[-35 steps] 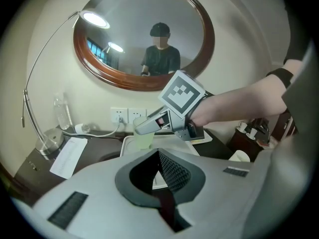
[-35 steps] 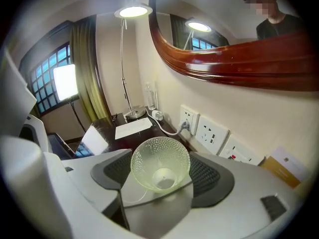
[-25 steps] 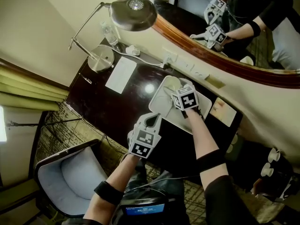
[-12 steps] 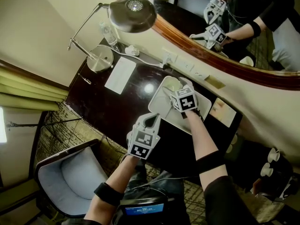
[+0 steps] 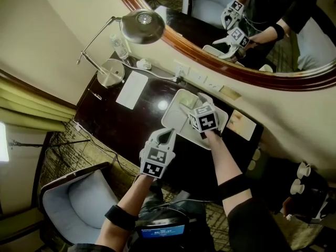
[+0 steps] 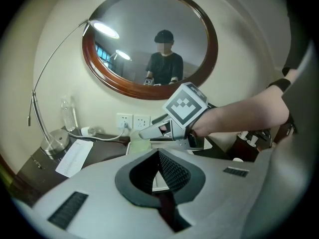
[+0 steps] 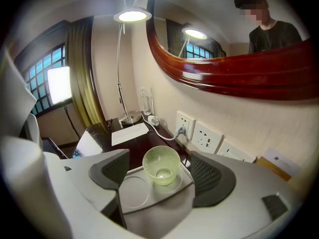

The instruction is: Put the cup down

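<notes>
On tray | cup sits upright, free | right hand-held gripper: jaws have just been opening, wide, flanking cup without touching | left hand-held gripper: closed, empty | put-down looks done

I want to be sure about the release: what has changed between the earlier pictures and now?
The right gripper has just been opening its jaws; the cup stands free between them on the tray. The left gripper stayed shut, and the cup kept its place.
</notes>
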A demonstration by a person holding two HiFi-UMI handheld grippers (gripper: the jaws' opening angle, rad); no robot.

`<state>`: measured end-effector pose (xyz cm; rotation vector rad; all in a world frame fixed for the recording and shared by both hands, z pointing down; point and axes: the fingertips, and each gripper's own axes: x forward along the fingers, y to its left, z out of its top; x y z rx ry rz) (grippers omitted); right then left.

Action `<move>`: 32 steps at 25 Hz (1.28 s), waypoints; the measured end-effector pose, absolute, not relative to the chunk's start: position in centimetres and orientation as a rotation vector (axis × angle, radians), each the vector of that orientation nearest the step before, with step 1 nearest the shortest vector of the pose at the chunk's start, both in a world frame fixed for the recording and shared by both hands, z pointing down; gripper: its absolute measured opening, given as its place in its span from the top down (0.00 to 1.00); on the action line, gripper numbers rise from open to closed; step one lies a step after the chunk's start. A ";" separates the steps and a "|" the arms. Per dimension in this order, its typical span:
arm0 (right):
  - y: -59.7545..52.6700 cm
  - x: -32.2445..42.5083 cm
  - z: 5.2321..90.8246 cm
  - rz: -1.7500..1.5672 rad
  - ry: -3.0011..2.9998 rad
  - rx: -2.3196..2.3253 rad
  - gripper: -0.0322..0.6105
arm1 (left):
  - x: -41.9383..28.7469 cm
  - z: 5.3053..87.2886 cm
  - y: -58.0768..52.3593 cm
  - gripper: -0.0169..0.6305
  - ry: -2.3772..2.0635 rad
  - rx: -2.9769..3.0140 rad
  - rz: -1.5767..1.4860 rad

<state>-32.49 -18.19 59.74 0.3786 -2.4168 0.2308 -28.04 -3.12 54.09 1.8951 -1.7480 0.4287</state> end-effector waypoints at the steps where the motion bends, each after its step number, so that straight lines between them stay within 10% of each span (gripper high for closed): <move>1: -17.6 -31.9 59.1 0.233 -2.420 0.375 0.34 | -27.9 53.6 -2.9 0.97 -1.751 1.899 0.422; 18: -11.1 -15.1 50.6 0.269 -2.502 0.561 0.94 | -20.6 48.9 -1.0 0.97 -1.654 2.040 0.360; 32: -7.0 -0.5 51.3 0.410 -2.473 0.790 0.95 | -14.1 49.2 0.0 0.97 -1.526 2.172 0.466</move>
